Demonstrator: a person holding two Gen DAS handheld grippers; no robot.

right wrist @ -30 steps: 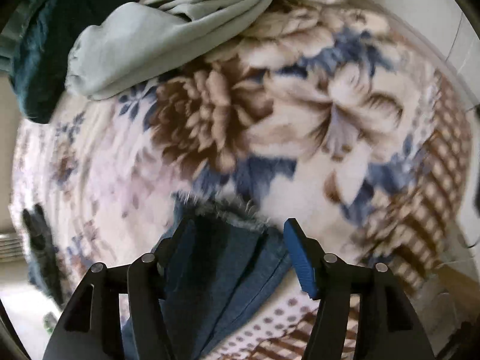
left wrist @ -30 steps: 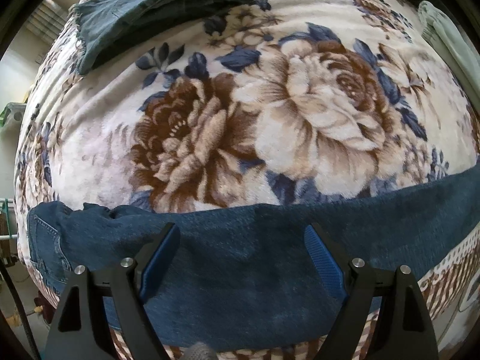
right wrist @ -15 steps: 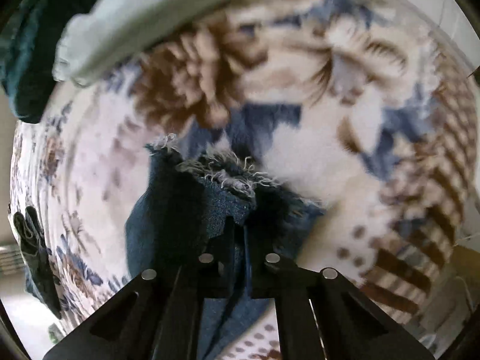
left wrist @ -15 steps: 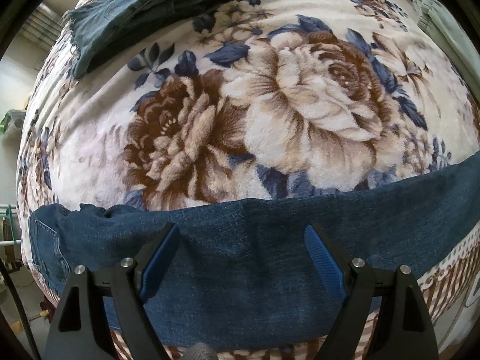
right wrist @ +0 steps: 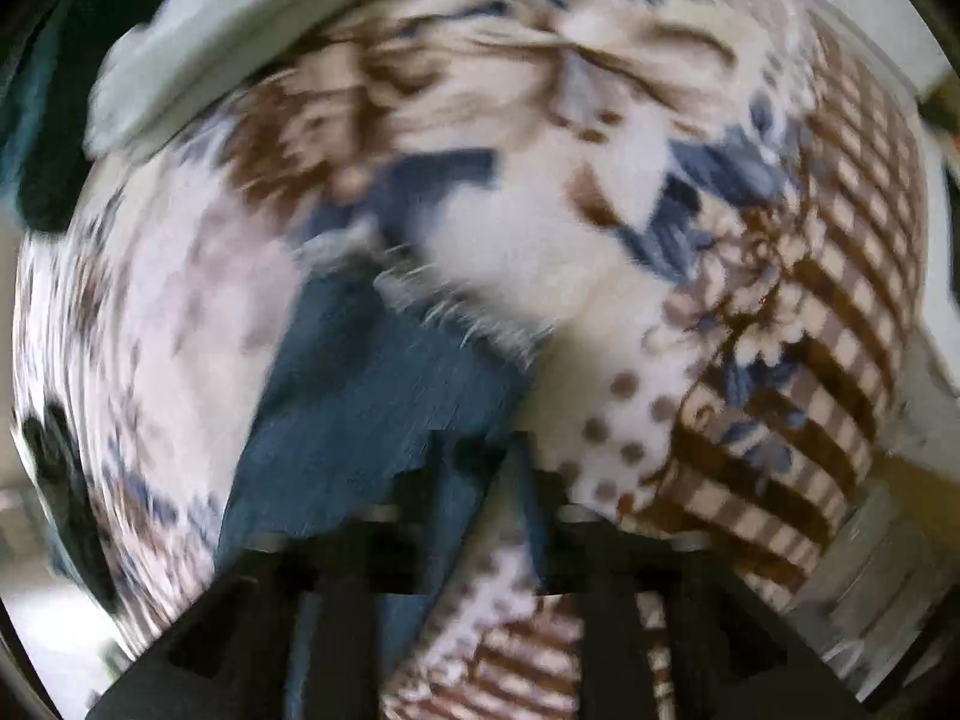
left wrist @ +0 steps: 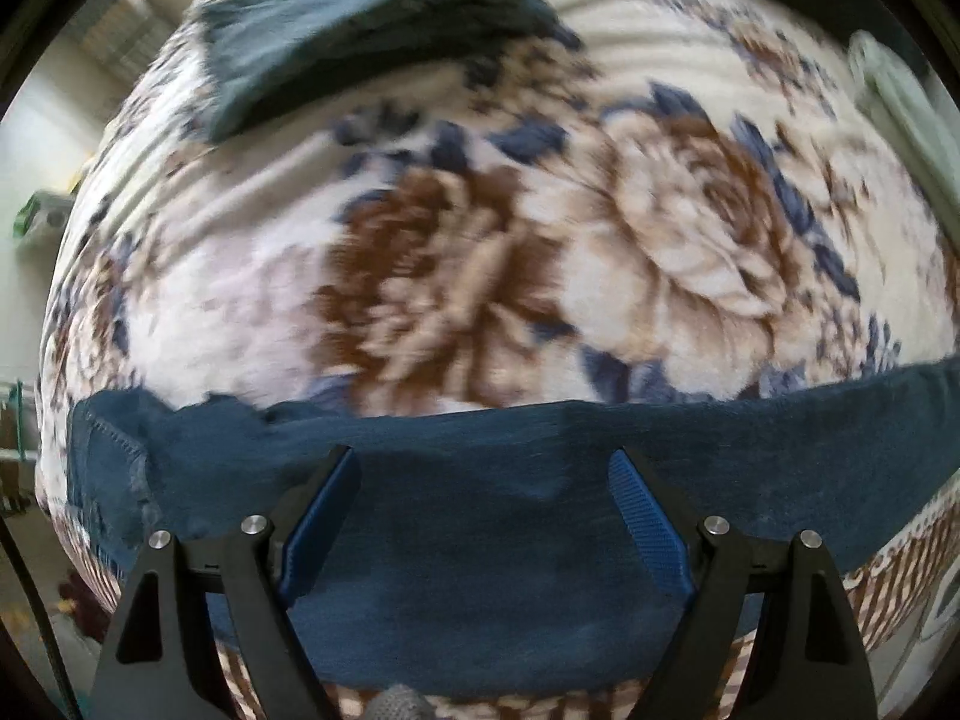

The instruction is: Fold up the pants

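Dark blue jeans (left wrist: pixel 480 516) lie in a long band across the near edge of a floral blanket (left wrist: pixel 540 252). My left gripper (left wrist: pixel 483 516) is open, its blue pads (left wrist: pixel 324 516) spread over the middle of the jeans. In the blurred right wrist view my right gripper (right wrist: pixel 474 468) is shut on the jeans (right wrist: pixel 360 408) near the frayed leg hem (right wrist: pixel 456 312) and holds that end up off the blanket (right wrist: pixel 540 228).
A folded pair of jeans (left wrist: pixel 360 18) lies at the far left of the bed. A pale green garment (left wrist: pixel 900 102) lies at the far right, also in the right wrist view (right wrist: pixel 228 42). The bed's checked border (right wrist: pixel 810 390) runs along the near right edge.
My right gripper closed on the frayed hem end of the jeans and is now moving with it, blurring its view. My left gripper stayed open over the jeans and shifted slightly.
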